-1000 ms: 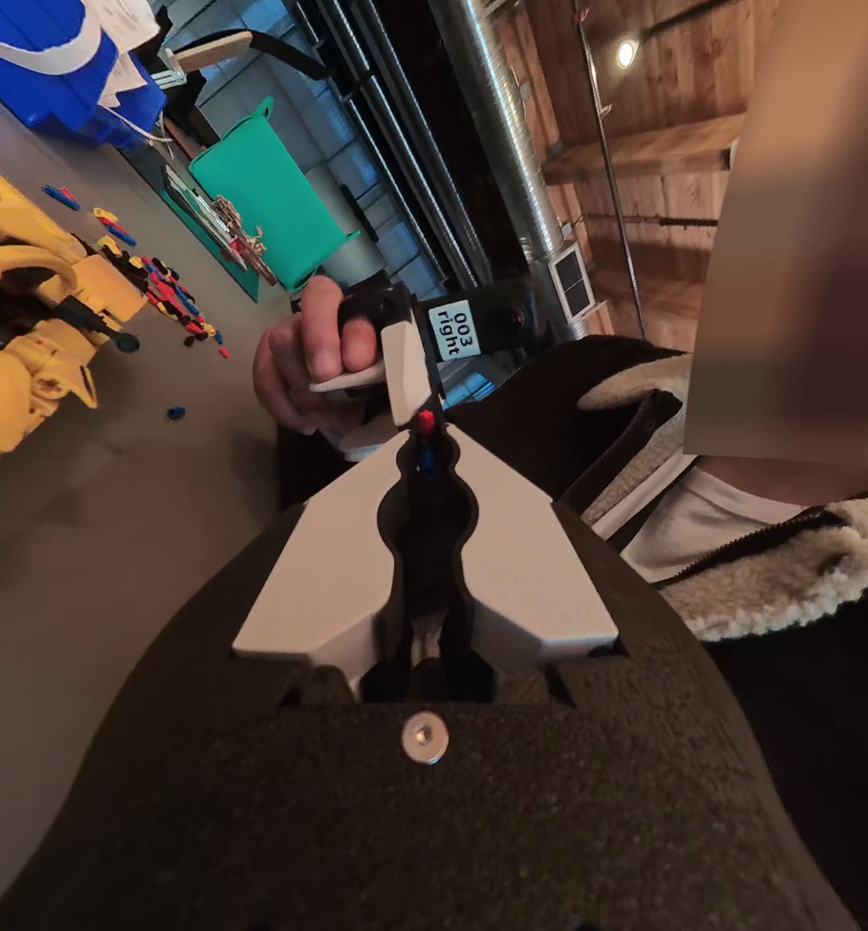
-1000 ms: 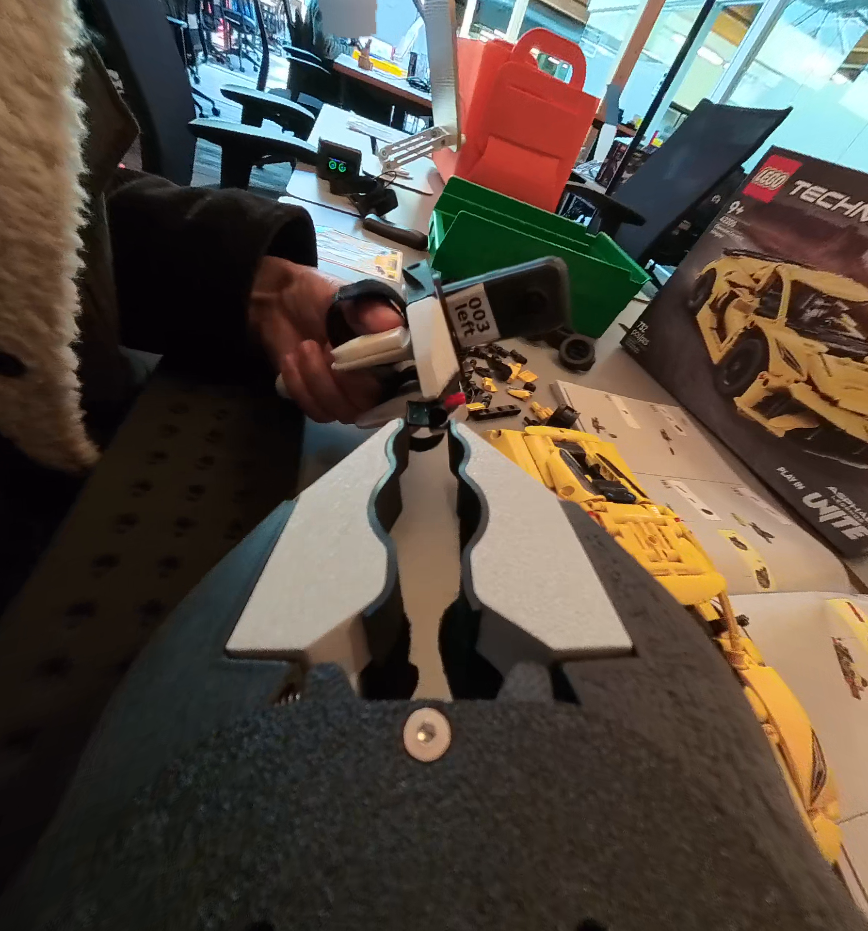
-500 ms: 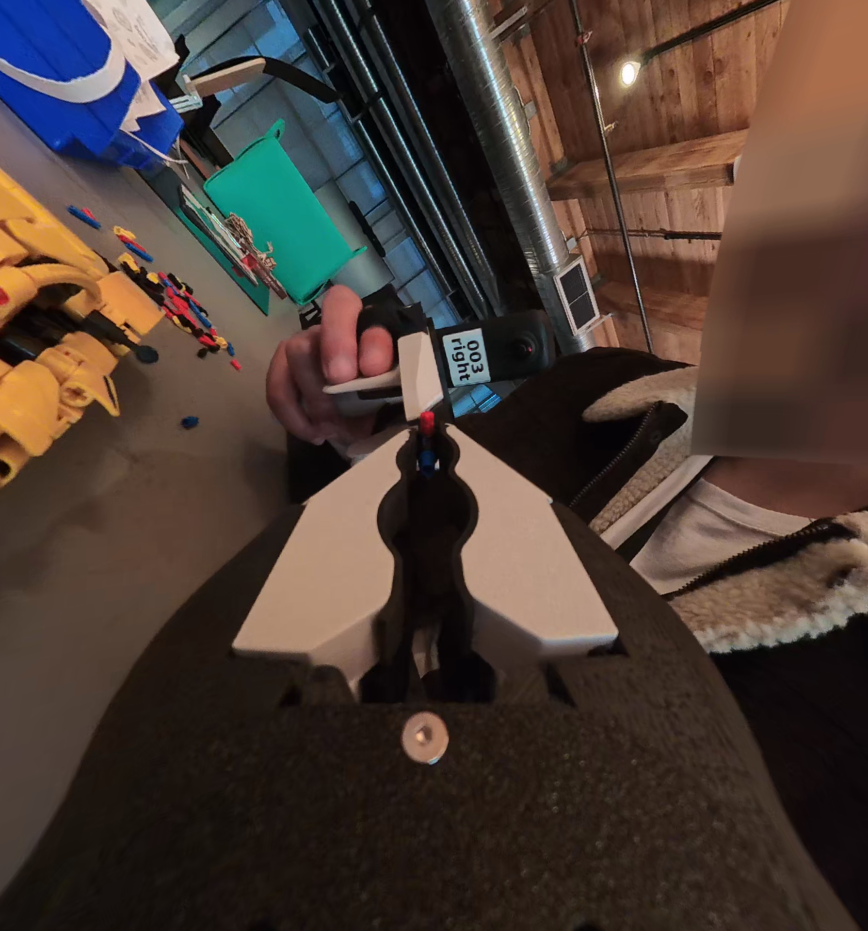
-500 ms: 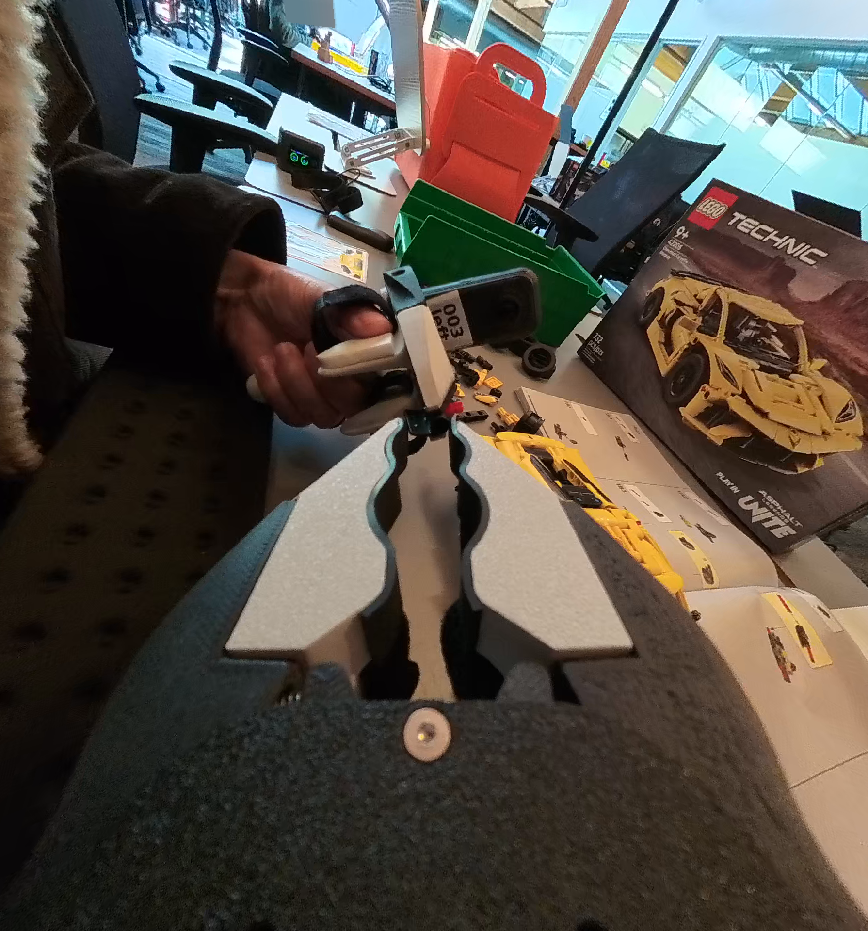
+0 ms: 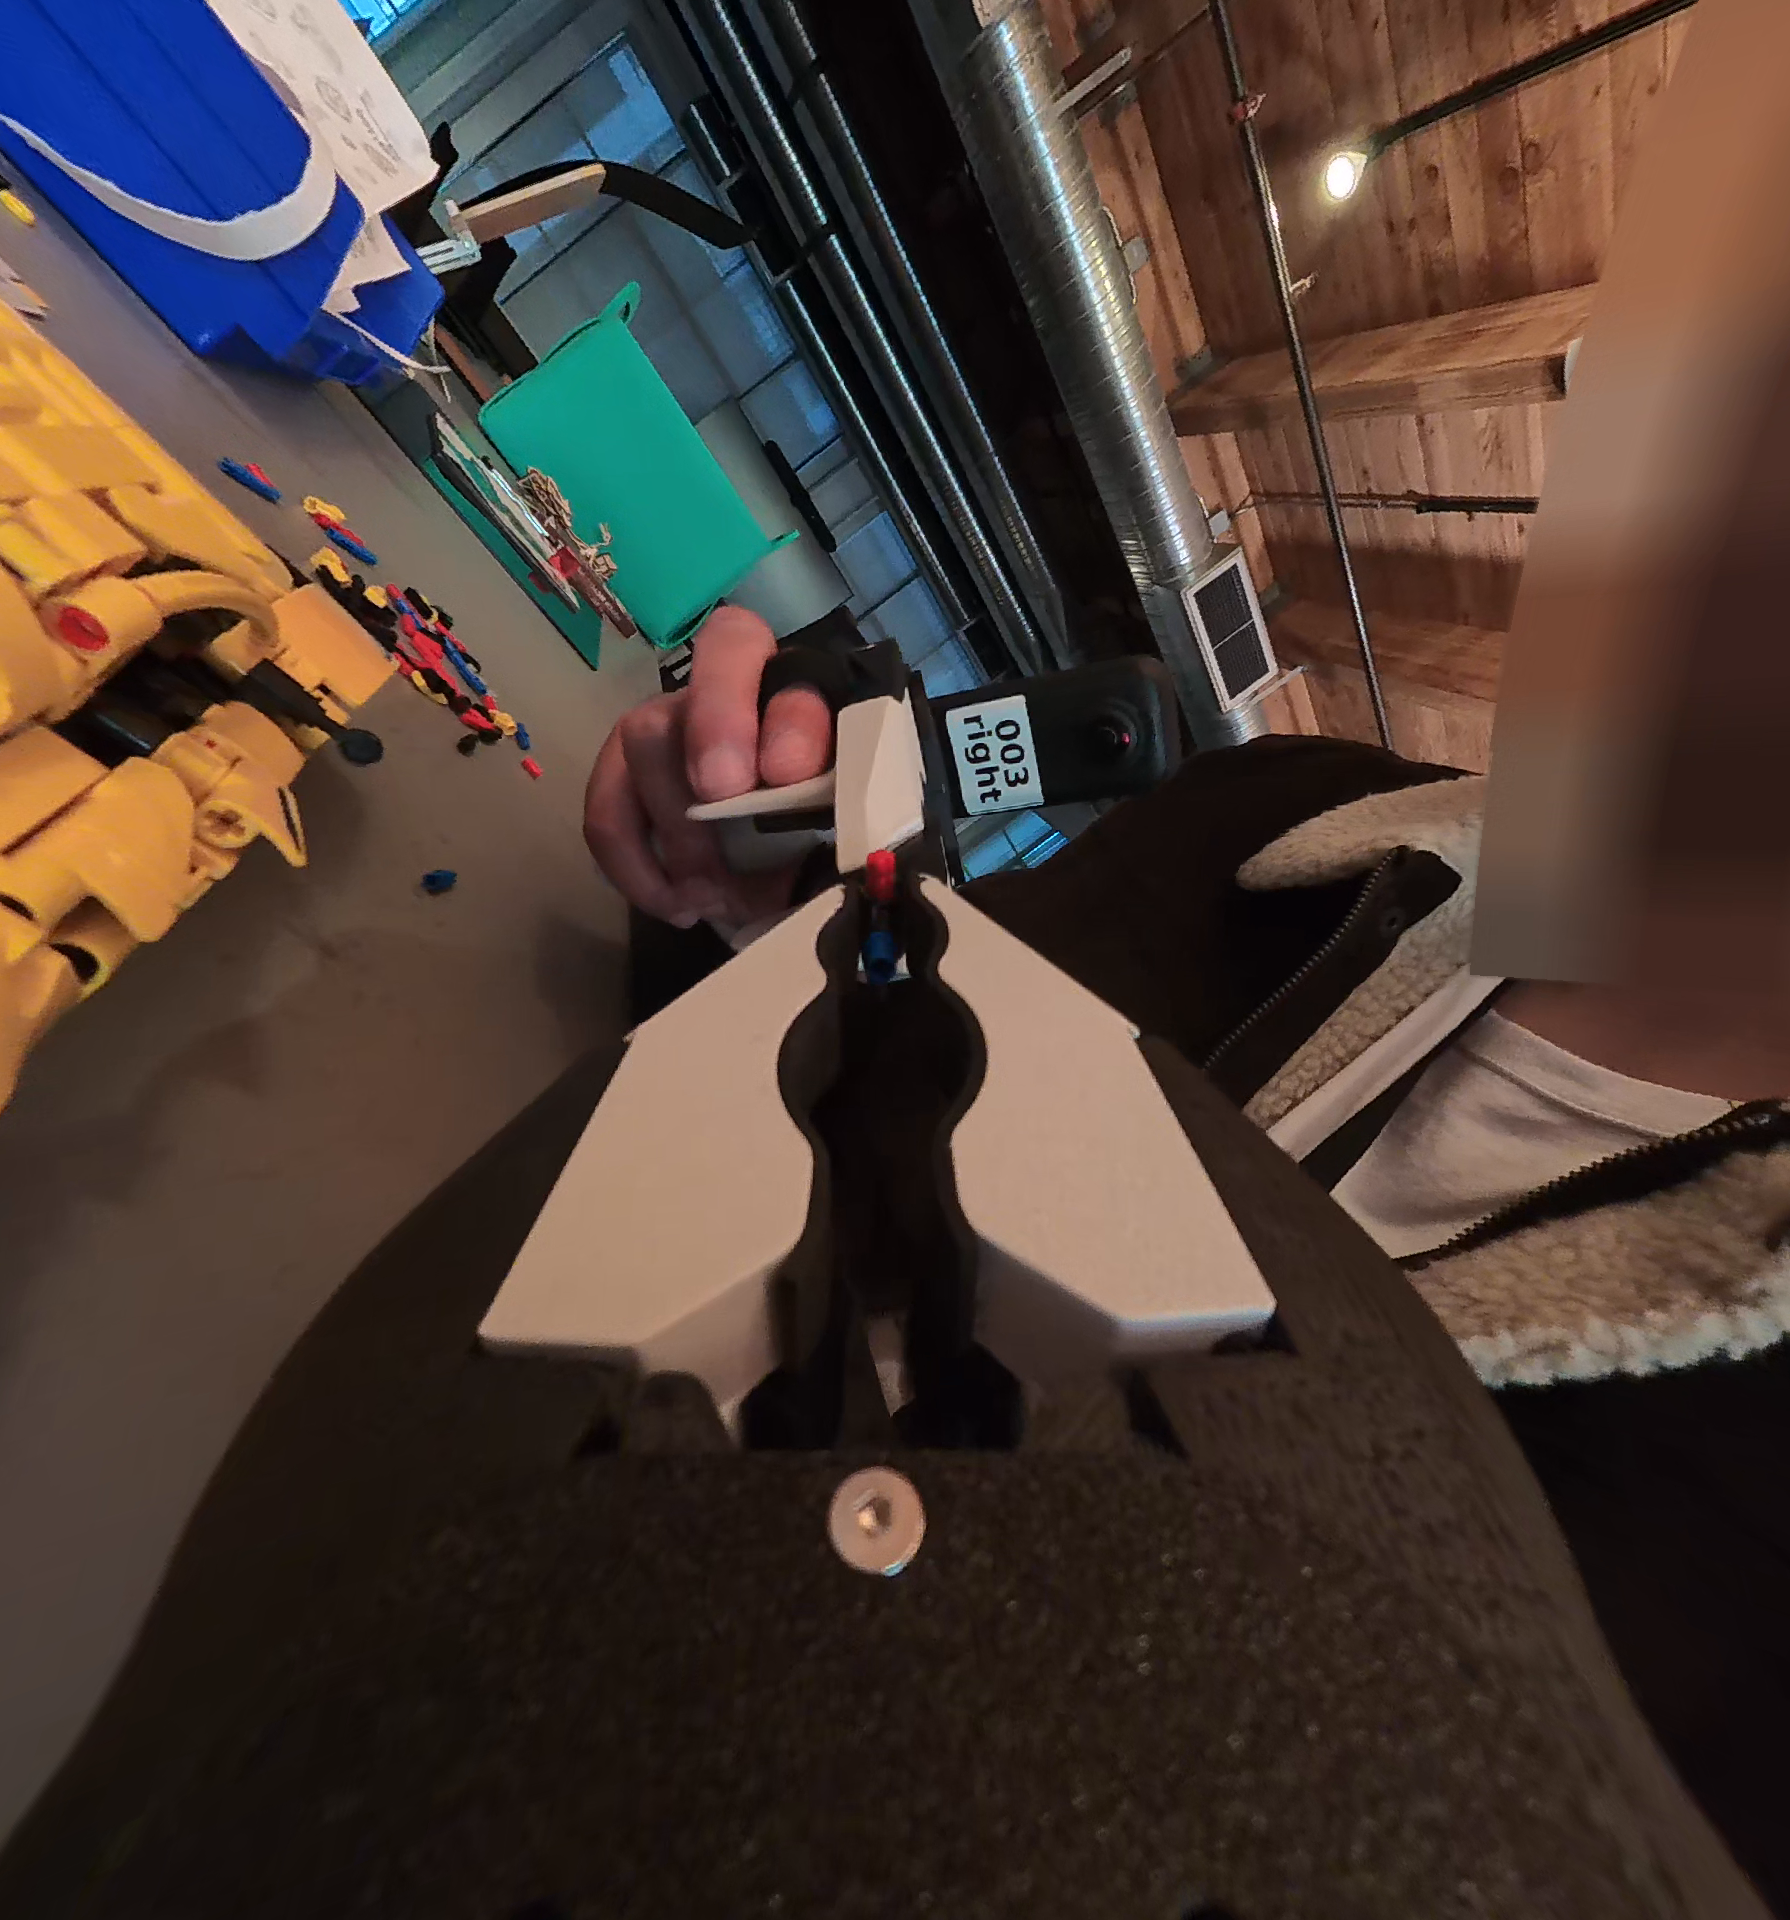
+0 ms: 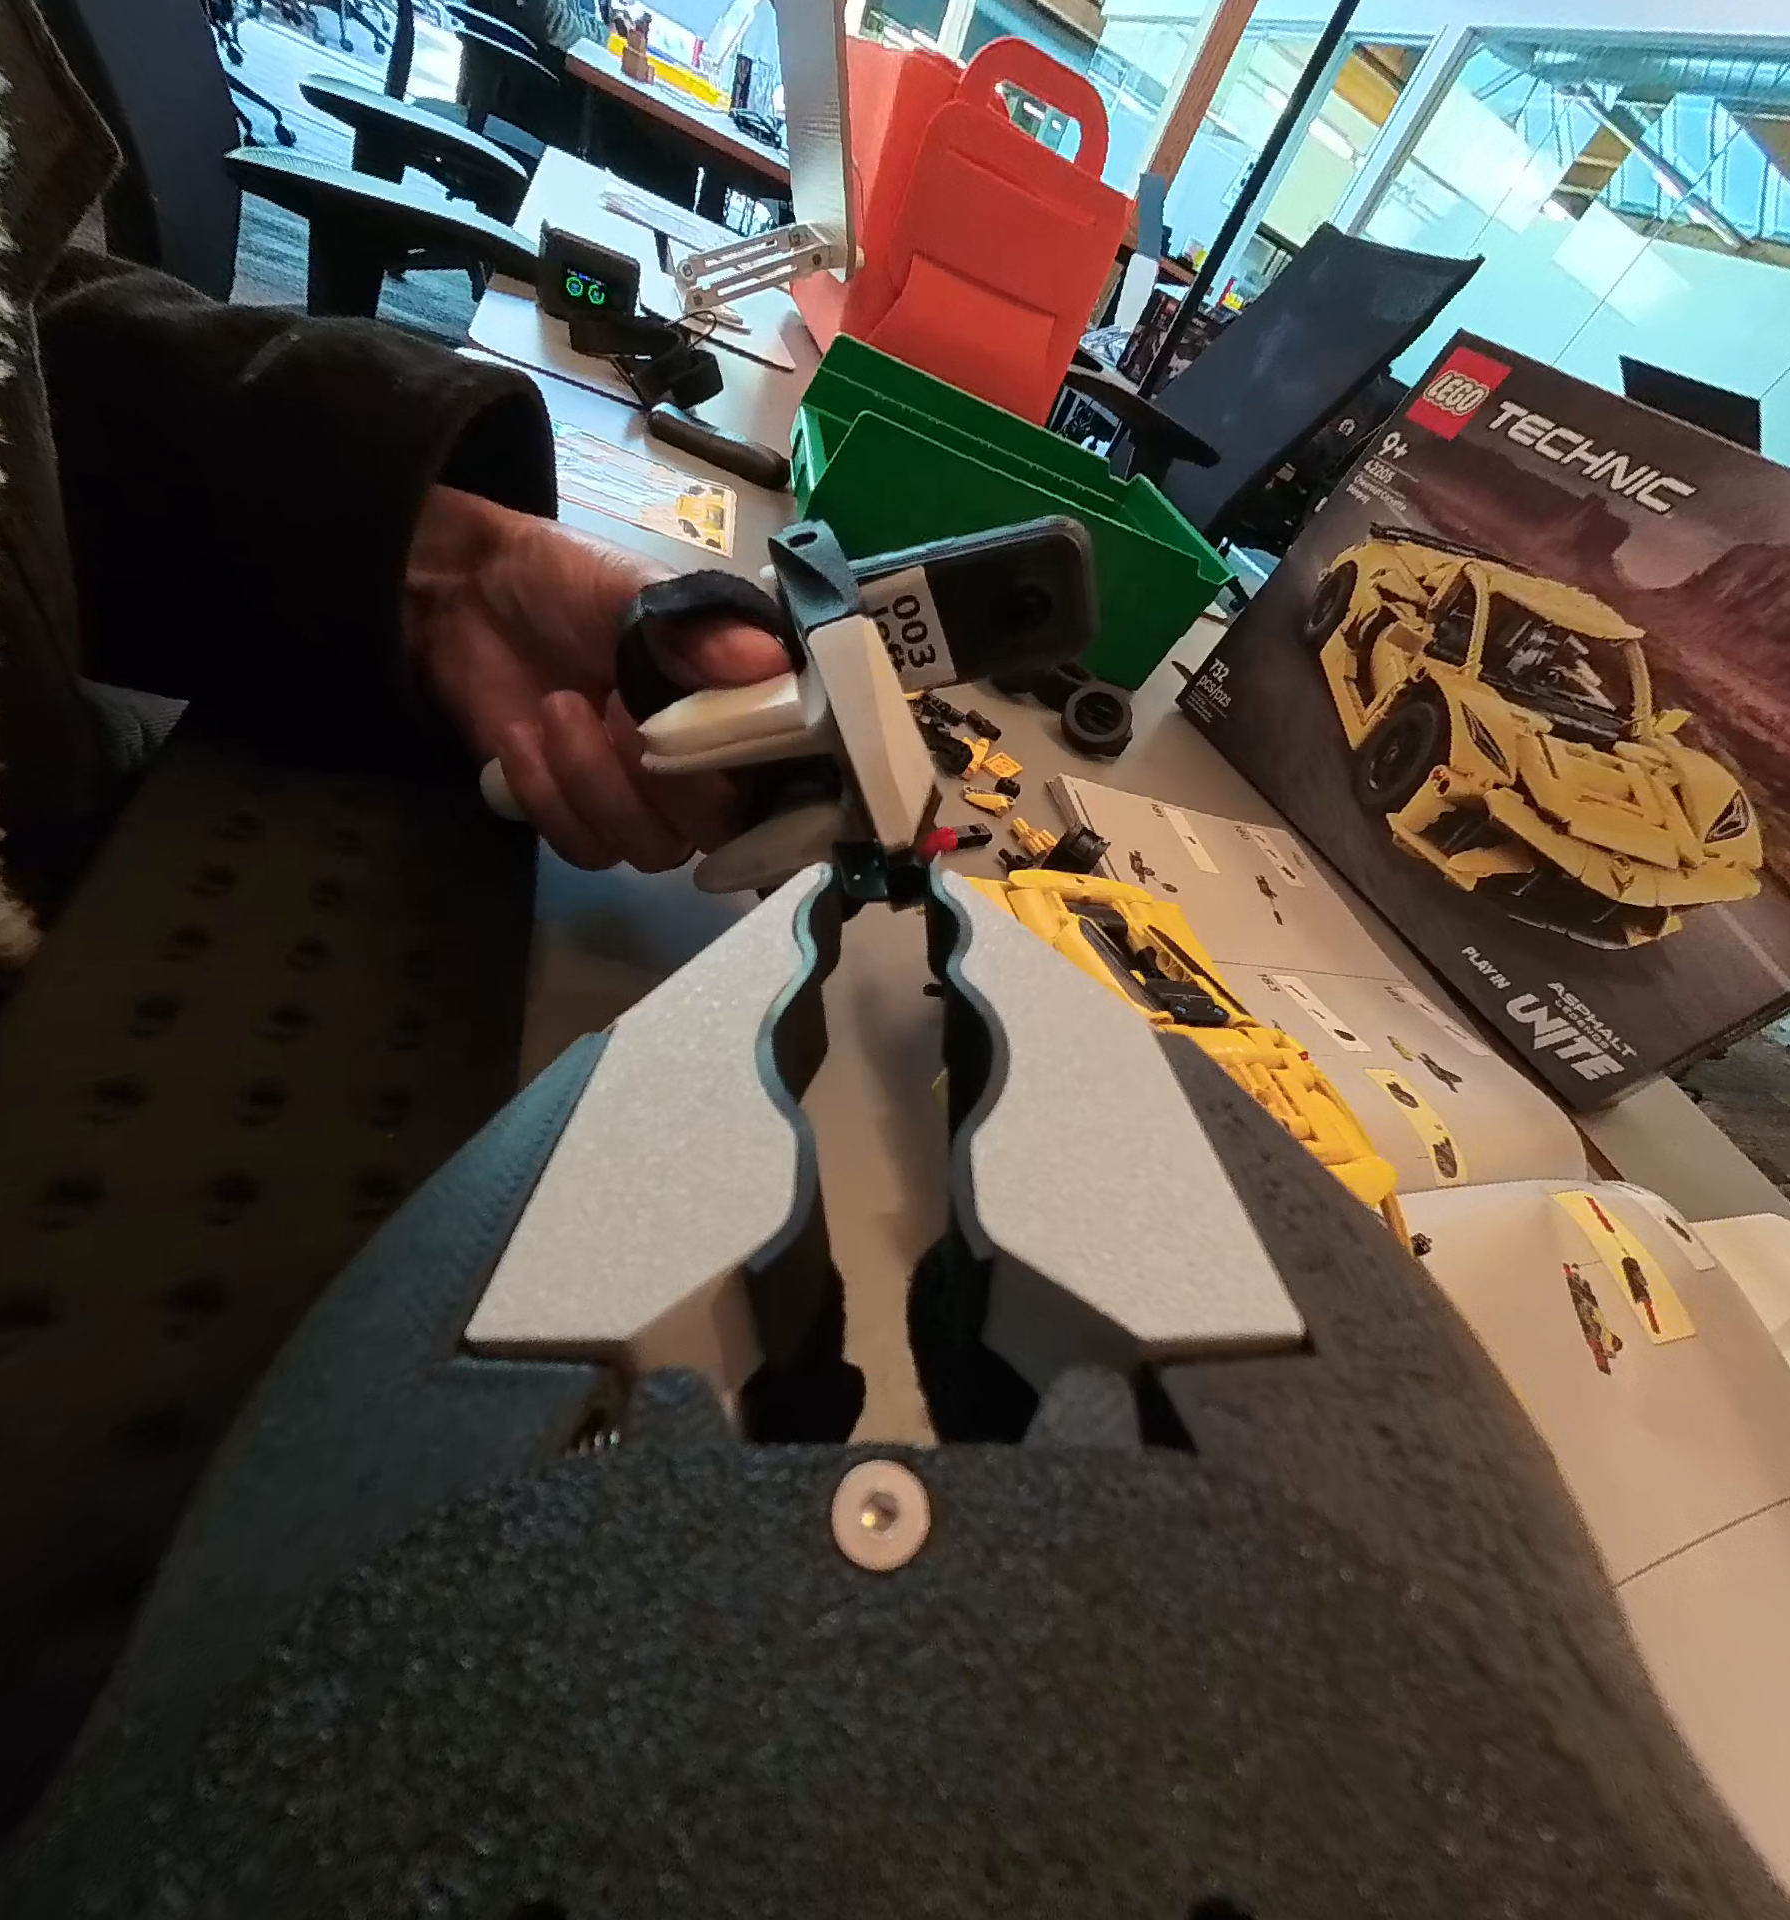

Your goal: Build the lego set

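My left gripper (image 5: 878, 896) is shut on a small black lego piece (image 5: 878, 920) with a red pin (image 5: 878, 868) on its far end and a blue pin (image 5: 876, 948) on its near side. My right gripper (image 6: 880, 883) meets it tip to tip in the air, with its jaws closed on the same black piece (image 6: 867, 881). The red pin (image 6: 936, 840) sticks out to the right there. The right gripper also shows in the left wrist view (image 5: 875, 821), and the left gripper in the right wrist view (image 6: 896, 831). The partly built yellow car (image 5: 91, 727) (image 6: 1130, 945) lies on the table.
Loose small pieces (image 5: 434, 644) (image 6: 974, 748) and a black wheel (image 6: 1097, 717) lie beyond the car. The set's box (image 6: 1545, 727) stands at the right, open instruction pages (image 6: 1286, 935) below it, a green bin (image 6: 974, 520) behind. A blue bin (image 5: 143, 156) stands far left. The grippers are tip to tip, or close to it.
Both grippers stay tip to tip on the small piece. They have shifted and turned slightly together, so more of the yellow car shows in the left wrist view.
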`<state>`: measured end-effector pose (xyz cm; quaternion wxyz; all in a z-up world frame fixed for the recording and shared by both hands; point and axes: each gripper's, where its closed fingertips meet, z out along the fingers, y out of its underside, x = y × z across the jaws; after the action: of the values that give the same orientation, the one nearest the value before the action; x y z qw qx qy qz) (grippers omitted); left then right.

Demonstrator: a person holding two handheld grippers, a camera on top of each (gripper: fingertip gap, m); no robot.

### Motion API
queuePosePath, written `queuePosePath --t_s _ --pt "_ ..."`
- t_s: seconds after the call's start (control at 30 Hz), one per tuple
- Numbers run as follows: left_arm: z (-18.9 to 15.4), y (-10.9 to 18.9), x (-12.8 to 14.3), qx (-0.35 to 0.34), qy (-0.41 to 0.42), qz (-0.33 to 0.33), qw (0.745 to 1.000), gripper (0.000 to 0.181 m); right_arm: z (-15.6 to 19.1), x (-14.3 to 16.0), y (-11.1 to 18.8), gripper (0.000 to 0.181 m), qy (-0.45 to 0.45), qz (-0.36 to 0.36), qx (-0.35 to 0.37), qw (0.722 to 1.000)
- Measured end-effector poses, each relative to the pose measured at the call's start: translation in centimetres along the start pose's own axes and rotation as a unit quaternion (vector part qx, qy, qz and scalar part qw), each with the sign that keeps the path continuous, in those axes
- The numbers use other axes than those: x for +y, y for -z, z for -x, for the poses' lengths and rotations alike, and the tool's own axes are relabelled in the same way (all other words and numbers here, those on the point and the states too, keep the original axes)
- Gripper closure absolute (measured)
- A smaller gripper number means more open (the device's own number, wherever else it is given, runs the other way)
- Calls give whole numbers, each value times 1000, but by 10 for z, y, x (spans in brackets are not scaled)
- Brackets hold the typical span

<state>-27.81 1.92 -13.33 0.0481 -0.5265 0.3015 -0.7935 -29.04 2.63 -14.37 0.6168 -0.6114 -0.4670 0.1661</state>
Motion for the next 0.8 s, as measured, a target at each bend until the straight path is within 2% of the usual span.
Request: queuePosePath --t_s 0.2,0.3,0.37,0.43,0.47,0.53,0.63,0.8 --pt "1 -1 2 -8 -6 6 1000 175 1 1 1 168 -8 3 -5 1000" --pt "3 -2 4 -27 -25 16 999 175 -10 10 16 154 -71 26 -12 997" --pt "6 0 2 -50 -51 17 997 175 -14 37 47 154 -144 96 -69 983" --pt "14 0 4 -86 -78 27 993 174 -22 85 85 153 -187 220 -77 954" --pt "16 -1 5 -90 -79 32 992 174 -23 102 100 151 -208 248 -72 943" --pt "16 -3 7 -83 -69 38 993 174 -24 120 114 158 -210 256 -46 942" --pt "16 -3 6 -83 -67 35 994 174 -19 137 108 160 -176 285 -21 942" --pt "19 -4 11 -94 -73 48 992 174 -13 146 98 166 -151 334 -30 930"
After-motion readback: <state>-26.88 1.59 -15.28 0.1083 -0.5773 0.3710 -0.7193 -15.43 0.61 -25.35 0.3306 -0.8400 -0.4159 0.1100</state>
